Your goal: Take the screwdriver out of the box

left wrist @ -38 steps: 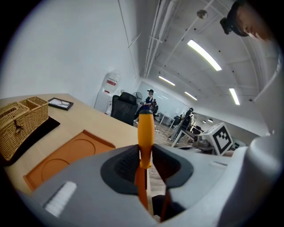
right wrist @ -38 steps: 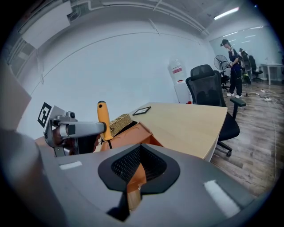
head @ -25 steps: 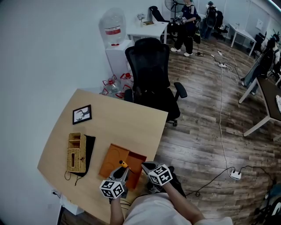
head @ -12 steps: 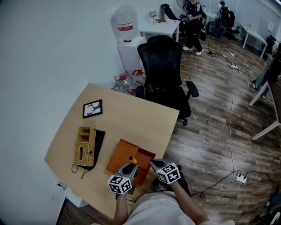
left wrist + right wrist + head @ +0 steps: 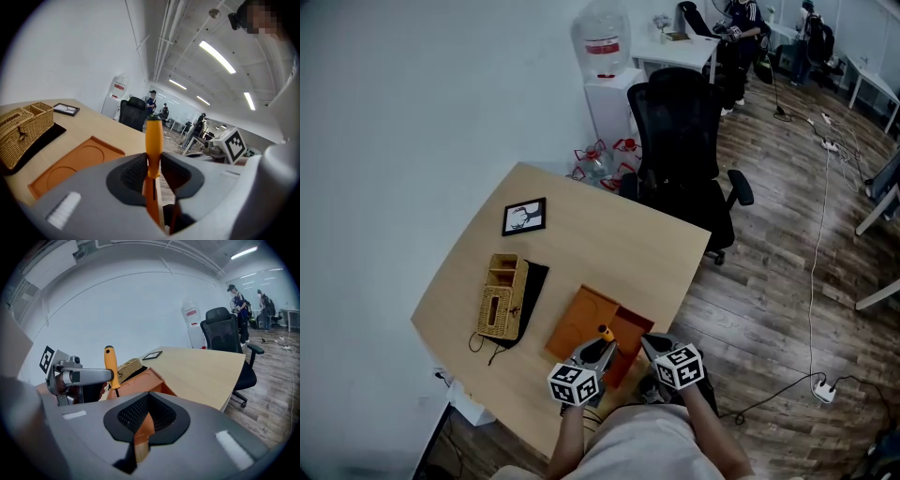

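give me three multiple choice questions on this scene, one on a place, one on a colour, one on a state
1. Where is the picture frame? A on the table, beyond the wicker basket; B in a drawer; C on a shelf.
2. What colour is the handle of the screwdriver? A blue; B orange; C green.
3. How is the left gripper? A open and empty; B shut on the screwdriver; C shut on a cup.
Answers: 1 A, the frame lies flat on the tabletop past the basket; 2 B, the handle shows orange in both gripper views; 3 B, its pads press the handle from both sides.
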The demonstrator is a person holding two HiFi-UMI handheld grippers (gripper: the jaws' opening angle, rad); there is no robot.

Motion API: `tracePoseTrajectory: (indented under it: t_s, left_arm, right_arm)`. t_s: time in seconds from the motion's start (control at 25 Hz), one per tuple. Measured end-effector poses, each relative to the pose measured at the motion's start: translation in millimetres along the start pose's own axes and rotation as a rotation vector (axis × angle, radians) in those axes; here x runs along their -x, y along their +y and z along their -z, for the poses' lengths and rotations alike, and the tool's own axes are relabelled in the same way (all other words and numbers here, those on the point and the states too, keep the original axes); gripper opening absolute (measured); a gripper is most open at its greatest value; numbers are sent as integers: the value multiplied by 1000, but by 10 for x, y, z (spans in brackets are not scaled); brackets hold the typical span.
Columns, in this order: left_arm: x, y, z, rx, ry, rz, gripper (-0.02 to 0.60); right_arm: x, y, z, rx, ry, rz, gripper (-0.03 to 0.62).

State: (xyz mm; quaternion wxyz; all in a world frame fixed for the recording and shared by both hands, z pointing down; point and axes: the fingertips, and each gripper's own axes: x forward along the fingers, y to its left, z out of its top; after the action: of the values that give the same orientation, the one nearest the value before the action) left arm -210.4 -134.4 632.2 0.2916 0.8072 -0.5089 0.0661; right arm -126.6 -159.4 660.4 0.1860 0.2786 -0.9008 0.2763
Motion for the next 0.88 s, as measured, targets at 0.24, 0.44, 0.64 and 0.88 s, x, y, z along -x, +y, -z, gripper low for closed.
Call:
tracePoseTrajectory:
  t_s: [0.24,0.44,0.64,0.88]
  left_arm:
    - [15,16,16,2,3,-4,147]
    - [21,26,30,3,6,-4,147]
    - [29,11,46,2,9,-4,147]
    - [33,21,46,6,6,-5,147]
  right_arm:
    - [-6,51,17,25,8,-16,2]
    - [-12,70,24,28,9,-17,2]
    - [8,80,25,30,5,-17,2]
    - [7,73,34,32,3,-13,2]
